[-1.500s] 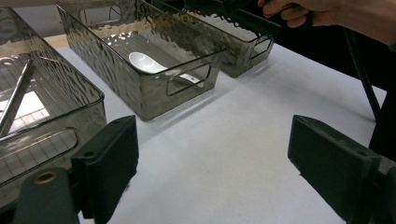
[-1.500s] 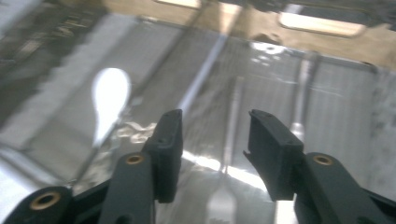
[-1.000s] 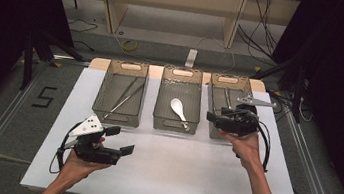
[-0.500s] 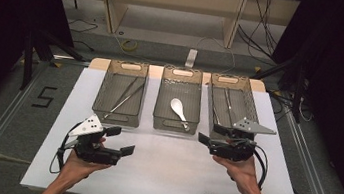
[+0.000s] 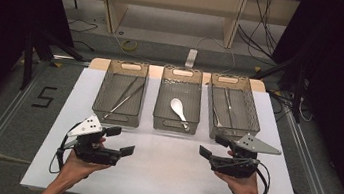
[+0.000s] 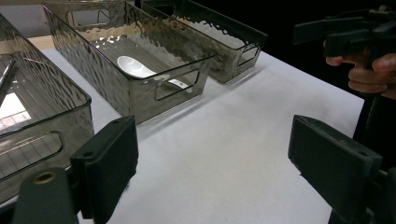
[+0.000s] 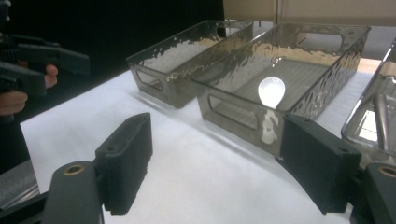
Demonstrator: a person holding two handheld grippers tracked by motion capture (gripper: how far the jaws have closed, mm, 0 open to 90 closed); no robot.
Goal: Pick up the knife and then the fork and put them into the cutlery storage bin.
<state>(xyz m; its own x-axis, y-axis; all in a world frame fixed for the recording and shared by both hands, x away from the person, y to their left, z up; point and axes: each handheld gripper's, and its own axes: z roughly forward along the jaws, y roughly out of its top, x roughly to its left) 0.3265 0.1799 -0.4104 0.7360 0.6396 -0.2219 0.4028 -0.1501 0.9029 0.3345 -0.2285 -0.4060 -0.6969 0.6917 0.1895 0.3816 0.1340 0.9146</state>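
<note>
Drawn back from the right bin toward the surface's near edge, the right gripper, jaws just opening and empty, could clip that bin's rim if it returns low.

The left hand-held gripper sits low at near left, jaws wide apart and empty, pointing right. The right hand-held gripper, at near right, points left; its jaws have just been opening, nothing between them.

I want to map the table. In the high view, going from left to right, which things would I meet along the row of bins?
Left bin with tongs → middle bin with white spoon → right bin with metal utensils.
</note>
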